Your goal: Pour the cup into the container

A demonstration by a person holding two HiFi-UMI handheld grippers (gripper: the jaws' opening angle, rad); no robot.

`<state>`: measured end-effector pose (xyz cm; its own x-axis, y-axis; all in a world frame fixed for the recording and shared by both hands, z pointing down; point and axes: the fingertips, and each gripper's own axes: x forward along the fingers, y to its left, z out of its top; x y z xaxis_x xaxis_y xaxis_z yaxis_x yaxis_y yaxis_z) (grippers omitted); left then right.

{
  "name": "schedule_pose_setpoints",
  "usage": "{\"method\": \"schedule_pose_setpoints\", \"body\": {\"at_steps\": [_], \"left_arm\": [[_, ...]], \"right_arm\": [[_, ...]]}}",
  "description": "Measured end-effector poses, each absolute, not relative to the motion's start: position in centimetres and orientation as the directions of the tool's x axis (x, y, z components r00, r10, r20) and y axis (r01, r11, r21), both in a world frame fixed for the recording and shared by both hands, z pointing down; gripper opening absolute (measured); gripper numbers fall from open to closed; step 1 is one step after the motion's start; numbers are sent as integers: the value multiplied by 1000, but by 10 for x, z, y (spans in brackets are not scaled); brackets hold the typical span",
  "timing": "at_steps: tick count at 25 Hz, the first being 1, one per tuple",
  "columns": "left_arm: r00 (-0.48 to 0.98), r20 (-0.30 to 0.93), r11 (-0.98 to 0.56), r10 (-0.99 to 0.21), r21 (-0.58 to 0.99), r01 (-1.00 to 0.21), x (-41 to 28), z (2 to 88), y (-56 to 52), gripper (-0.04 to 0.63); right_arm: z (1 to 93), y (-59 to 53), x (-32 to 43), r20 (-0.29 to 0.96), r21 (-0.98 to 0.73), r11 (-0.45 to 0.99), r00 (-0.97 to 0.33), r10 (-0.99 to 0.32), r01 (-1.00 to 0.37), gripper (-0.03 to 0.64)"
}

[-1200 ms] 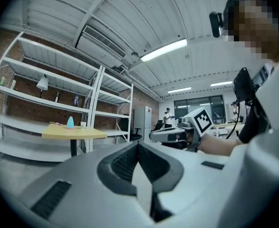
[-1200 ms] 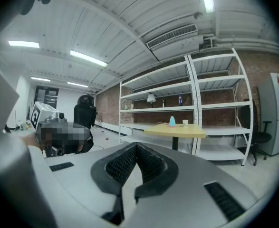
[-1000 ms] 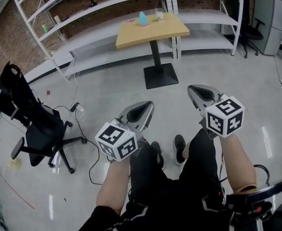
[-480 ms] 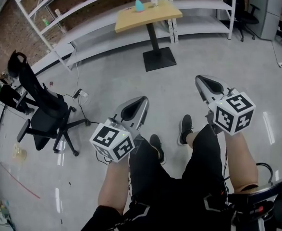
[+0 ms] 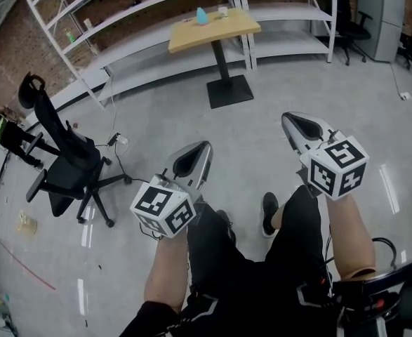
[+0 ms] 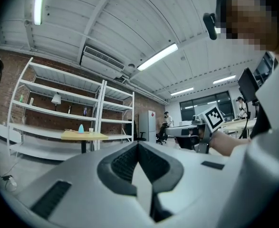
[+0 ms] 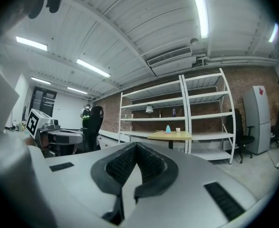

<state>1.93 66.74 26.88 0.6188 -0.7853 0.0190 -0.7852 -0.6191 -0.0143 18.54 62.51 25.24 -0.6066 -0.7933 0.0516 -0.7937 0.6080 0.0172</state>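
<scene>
A small cup (image 5: 223, 10) and a teal container (image 5: 203, 16) stand on the wooden table (image 5: 216, 32) far ahead. They also show in the left gripper view, cup (image 6: 91, 130) and container (image 6: 81, 128), and in the right gripper view, cup (image 7: 177, 130) and container (image 7: 168, 128). My left gripper (image 5: 207, 144) and right gripper (image 5: 284, 116) are held level over the floor, side by side, well short of the table. The left gripper (image 6: 138, 145) is shut and holds nothing. So is the right gripper (image 7: 137, 145).
A black office chair (image 5: 65, 167) stands on the floor at left, with cables (image 5: 121, 144) beside it. White shelving (image 5: 156, 5) runs behind the table. Another chair (image 5: 349, 27) and a grey cabinet (image 5: 389, 12) are at back right. The person's legs are below the grippers.
The person has taken a step. Both grippers moved along together, still shut and empty. In the head view the table and chair sit a little higher.
</scene>
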Motion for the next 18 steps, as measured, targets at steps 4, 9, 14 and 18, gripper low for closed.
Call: {"method": "schedule_pose_setpoints", "body": {"at_steps": [4,9,14,18], "left_arm": [[605,21,-605,-796,-9,-796,14,272,671,0],[604,25,-604,-797,2,-797,9,275,667,0],[608,22,-608,-794,4,-794,7,276,664,0],[605,26,-606,-796,-6,-796,11,275,658,0]], "right_arm": [[254,628,179,54,5,619,-618,-785,-786,0],[254,626,175,56,6,622,-620,-782,-783,0],[258,620,172,68,4,619,-617,-784,-785,0],[261,618,175,77,3,621,-619,-782,-784,0]]}}
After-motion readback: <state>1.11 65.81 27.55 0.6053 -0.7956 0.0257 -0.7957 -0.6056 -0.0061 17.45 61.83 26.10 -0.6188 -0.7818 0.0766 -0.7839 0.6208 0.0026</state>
